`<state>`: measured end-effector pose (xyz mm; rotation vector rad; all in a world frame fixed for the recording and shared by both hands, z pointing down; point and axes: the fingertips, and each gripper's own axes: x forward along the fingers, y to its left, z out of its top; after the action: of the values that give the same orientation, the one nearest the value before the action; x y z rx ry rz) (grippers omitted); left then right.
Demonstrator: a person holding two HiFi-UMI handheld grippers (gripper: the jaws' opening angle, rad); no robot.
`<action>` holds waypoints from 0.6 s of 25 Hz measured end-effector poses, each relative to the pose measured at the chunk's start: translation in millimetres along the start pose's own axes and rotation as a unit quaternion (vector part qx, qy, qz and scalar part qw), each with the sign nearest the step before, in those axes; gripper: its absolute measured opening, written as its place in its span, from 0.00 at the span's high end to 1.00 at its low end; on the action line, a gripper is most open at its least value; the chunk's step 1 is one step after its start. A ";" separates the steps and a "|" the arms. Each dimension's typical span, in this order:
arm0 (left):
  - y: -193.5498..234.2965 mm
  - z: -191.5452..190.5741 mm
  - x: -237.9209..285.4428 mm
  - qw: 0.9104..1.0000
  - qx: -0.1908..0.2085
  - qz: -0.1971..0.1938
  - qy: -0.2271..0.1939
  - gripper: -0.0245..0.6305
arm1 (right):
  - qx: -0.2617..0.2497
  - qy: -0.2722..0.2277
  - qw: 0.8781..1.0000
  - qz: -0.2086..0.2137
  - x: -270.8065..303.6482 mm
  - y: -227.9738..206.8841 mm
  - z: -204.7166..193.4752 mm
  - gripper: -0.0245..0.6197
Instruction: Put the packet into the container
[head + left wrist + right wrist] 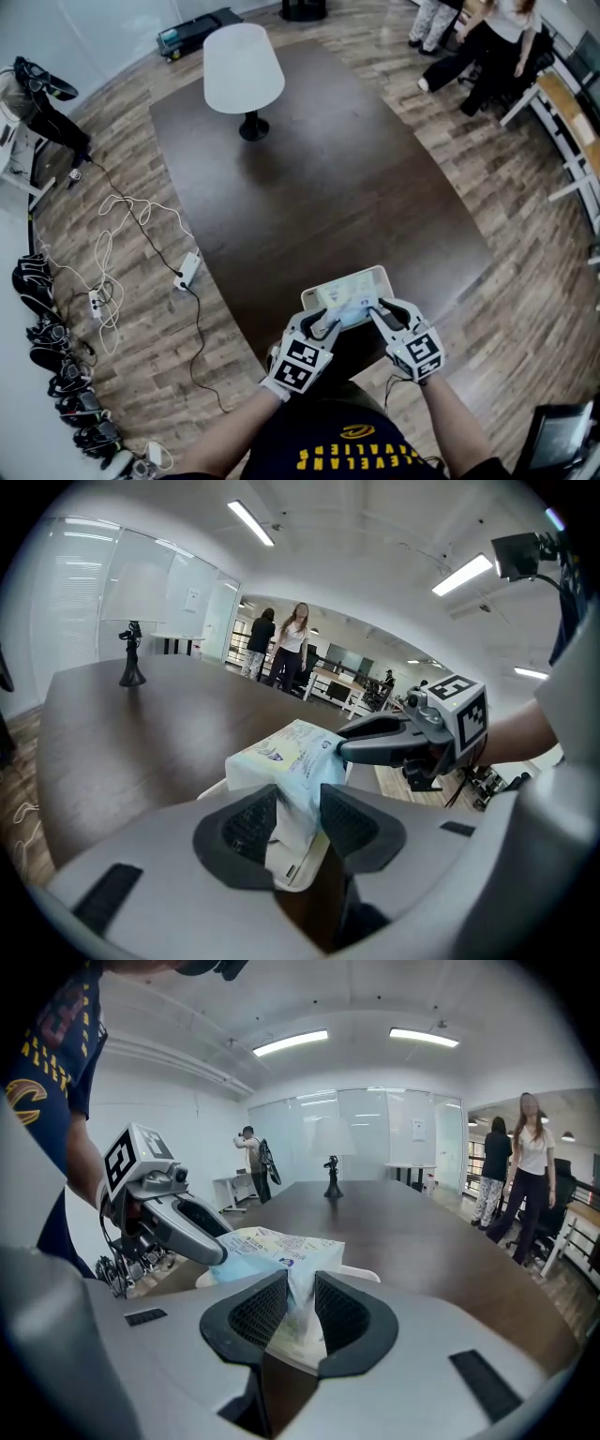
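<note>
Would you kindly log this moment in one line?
left gripper: shut on pale blue-white soft packet | right gripper: shut on packet | packet: over white rectangular container | container: on dark brown table

Yellow lettering on the person's dark shirt (pixel 352 457) reads "CLEVELAND", upside down in the head view, with a yellow C logo beside it. The packet (pixel 289 754) has small blue print, too fine to read. Cubes on the left hand-held gripper (pixel 325 322) and the right hand-held gripper (pixel 378 308) show black-and-white square markers.
</note>
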<state>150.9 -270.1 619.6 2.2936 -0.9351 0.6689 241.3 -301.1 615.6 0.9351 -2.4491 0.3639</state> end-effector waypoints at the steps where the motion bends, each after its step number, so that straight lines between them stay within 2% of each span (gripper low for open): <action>1: 0.3 -1.9 1.1 1.000 0.001 0.003 0.006 0.76 | -0.004 0.004 1.000 -0.001 0.8 0.2 -2.7 0.81; 15: -0.3 -18.1 18.5 0.998 0.019 0.020 0.064 0.76 | -0.048 0.046 0.997 -0.025 11.0 -2.8 -18.8 0.81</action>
<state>158.6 -266.5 644.1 2.2404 -0.9187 0.8464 242.7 -301.6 637.5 0.9177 -2.3333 0.2626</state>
